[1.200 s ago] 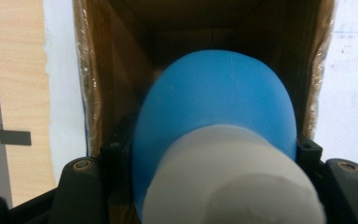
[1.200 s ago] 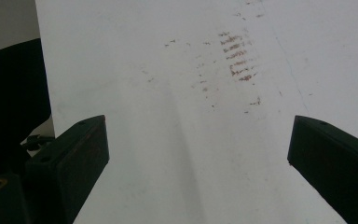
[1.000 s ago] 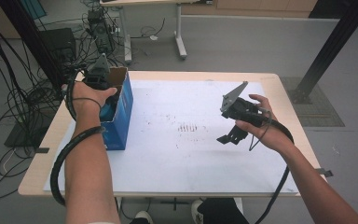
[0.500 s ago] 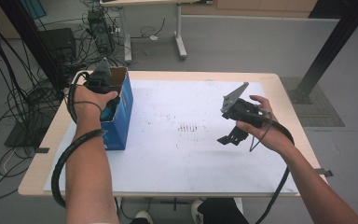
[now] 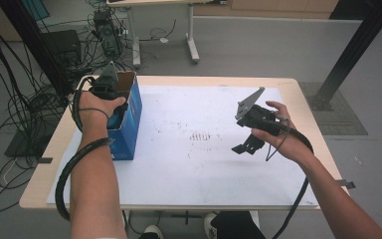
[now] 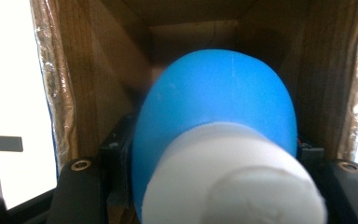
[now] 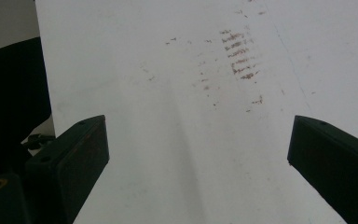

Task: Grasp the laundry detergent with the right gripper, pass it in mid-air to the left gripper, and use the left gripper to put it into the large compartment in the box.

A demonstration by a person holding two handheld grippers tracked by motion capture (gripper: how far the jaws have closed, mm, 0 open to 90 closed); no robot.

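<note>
The blue bottle (image 6: 214,107), a rounded blue body with a white cap toward the camera, is inside the open cardboard box (image 5: 129,124). The box stands at about 9 o'clock on the worktop (image 5: 189,174). The left gripper (image 5: 105,87) reaches down into the mouth of the box, and in the left gripper view its two black jaws are clamped on the sides of the bottle.

Almost nothing has changed in the last second. Compared with the two earlier high views, both hands are in the same places, the box has not shifted, and the grip is not loosened. I judge this to be a pause at the point of the grasp: the bottle is held securely, but it is not yet lifted out of the box or let go inside it.

The right gripper (image 5: 246,144) hangs above the worktop at about 3 o'clock, well apart from the box, with its jaws wide apart and nothing between them.

By count: one bottle, one box, two grippers, and one patch of brown marks (image 5: 204,135) near the centre of the worktop.
</note>
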